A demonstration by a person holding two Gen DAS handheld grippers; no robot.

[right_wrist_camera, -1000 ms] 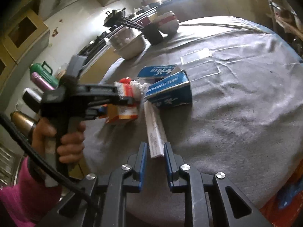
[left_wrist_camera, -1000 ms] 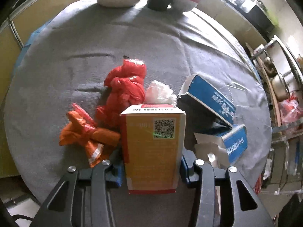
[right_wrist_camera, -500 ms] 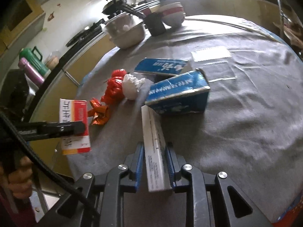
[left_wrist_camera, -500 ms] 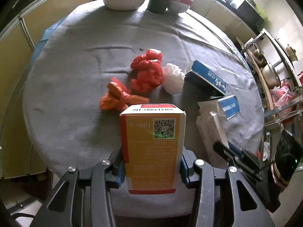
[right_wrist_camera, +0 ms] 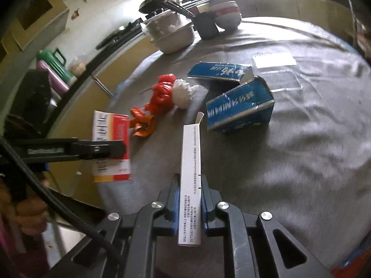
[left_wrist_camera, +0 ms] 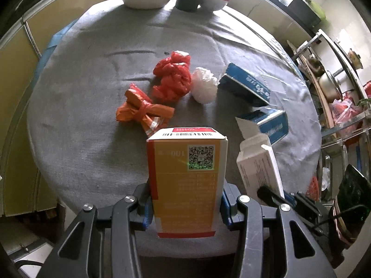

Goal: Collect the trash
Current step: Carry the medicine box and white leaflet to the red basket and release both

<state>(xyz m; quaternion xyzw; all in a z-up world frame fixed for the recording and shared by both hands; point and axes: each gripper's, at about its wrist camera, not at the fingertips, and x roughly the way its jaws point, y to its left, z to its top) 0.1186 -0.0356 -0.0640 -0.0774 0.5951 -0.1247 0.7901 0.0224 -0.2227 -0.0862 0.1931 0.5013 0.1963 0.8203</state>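
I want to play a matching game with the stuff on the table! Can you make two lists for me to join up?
Things:
1. orange box
2. thin white box
3. white plastic ball
4. blue box

Where:
A. lying open on the grey cloth
B. held in the left tool
C. beside the red bag
D. held in the right tool

Pairs: 1-B, 2-D, 3-C, 4-A
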